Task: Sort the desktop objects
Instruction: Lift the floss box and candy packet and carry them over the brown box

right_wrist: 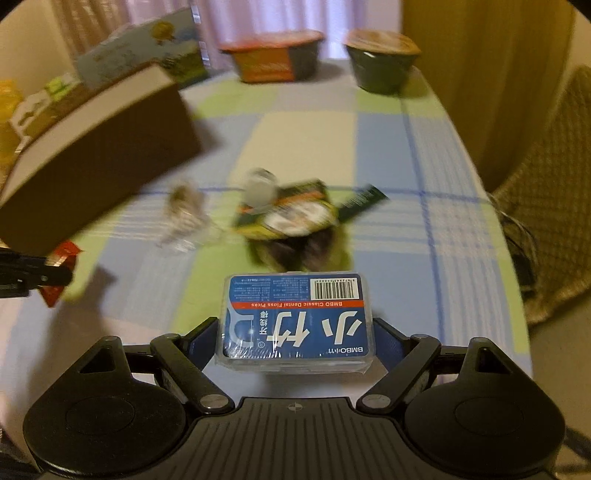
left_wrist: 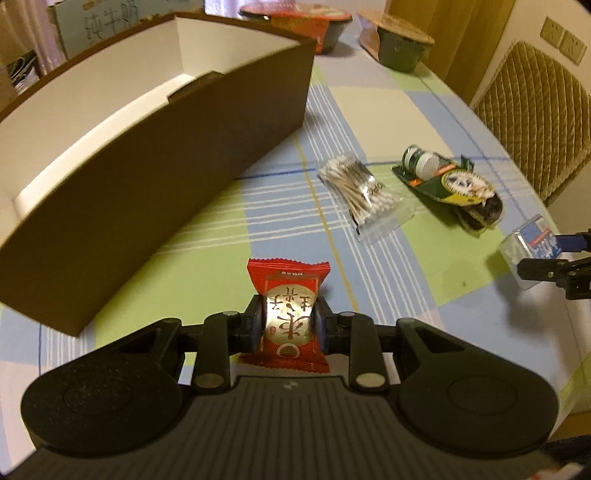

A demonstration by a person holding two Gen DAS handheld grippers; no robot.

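Note:
My left gripper [left_wrist: 289, 325] is shut on a red candy packet [left_wrist: 288, 314] with gold lettering, held above the checked tablecloth just right of the brown box's near corner. My right gripper [right_wrist: 297, 332] is shut on a clear floss pick box [right_wrist: 297, 321] with a blue label, its jaws wide across the box. That box [left_wrist: 530, 247] and the right gripper [left_wrist: 546, 258] also show at the right edge of the left wrist view. The red packet [right_wrist: 61, 269] and the left gripper [right_wrist: 33, 275] sit at the left edge of the right wrist view.
A long brown box [left_wrist: 155, 147] with a white inside stands open at the left. A bag of cotton swabs [left_wrist: 364, 192] and a green snack packet [left_wrist: 448, 184] lie on the tablecloth [left_wrist: 369, 110]. Two lidded bowls [left_wrist: 295, 22] stand at the far end. A woven chair [left_wrist: 535, 122] is at the right.

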